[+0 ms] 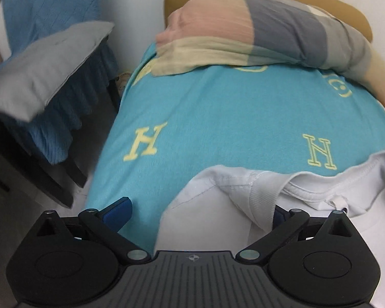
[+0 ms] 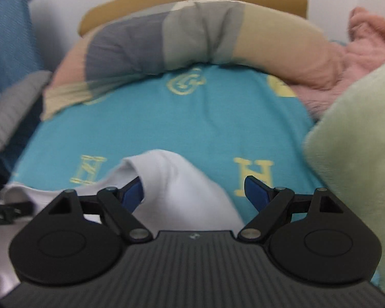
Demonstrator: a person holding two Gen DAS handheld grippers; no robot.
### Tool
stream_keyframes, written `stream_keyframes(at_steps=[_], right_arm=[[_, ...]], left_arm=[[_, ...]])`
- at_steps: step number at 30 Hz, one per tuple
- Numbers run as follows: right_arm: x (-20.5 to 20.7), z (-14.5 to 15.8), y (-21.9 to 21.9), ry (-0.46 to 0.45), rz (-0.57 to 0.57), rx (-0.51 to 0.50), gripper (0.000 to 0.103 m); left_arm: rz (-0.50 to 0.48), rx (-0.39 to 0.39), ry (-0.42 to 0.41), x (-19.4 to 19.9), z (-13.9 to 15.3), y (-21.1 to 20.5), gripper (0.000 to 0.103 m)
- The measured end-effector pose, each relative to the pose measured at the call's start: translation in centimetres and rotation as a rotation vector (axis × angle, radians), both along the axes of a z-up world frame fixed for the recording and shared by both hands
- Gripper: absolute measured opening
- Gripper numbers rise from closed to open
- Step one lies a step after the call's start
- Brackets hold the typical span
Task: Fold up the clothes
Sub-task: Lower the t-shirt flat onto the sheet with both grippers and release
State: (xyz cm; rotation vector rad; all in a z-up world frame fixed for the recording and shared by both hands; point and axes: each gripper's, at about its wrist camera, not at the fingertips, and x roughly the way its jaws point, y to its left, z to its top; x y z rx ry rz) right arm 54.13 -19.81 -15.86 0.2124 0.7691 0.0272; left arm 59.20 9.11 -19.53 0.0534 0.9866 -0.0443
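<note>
We are working at the near edge of the bed, where a white T-shirt (image 1: 243, 205) is lying on the turquoise blanket (image 1: 231, 118), collar toward the headboard, and by our reckoning the folding is barely starting: the collar and both shoulders are showing flat and unfolded, and no crease or doubled layer is visible. We are holding the left gripper (image 1: 200, 213) with its jaws spread wide around one shoulder of the shirt, and the right gripper (image 2: 193, 192) likewise spread around the other shoulder or sleeve, neither pinching cloth yet. What is remaining, as we are judging it, is closing on both shoulders and then making every fold. As for writing, the blanket is carrying large pale yellow letters "H" (image 1: 144, 141), plus round emblems near the striped pillow (image 1: 269, 30) that we are finding too blurred to read; the small neck tag is showing no legible text.
</note>
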Motion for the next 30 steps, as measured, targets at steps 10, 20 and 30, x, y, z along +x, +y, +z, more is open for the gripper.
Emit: stream_keyframes(at_steps=[10, 20, 30], right_arm=[[-7.1, 7.3, 0.5, -0.102, 0.029, 0.076, 0.085], [-26.4, 12.7, 1.6, -0.192, 0.068, 0.082, 0.085], [-42.5, 11.1, 0.4, -0.197, 0.089, 0.125, 0.085]], left_arm=[[-0.01, -0.017, -0.214, -9.5, 8.6, -0.2, 0.103], [0.091, -0.259, -0.243, -29.8, 12.1, 3.5, 0.099], [0.409, -0.548, -0.097, -36.2, 9.4, 12.0, 0.097]])
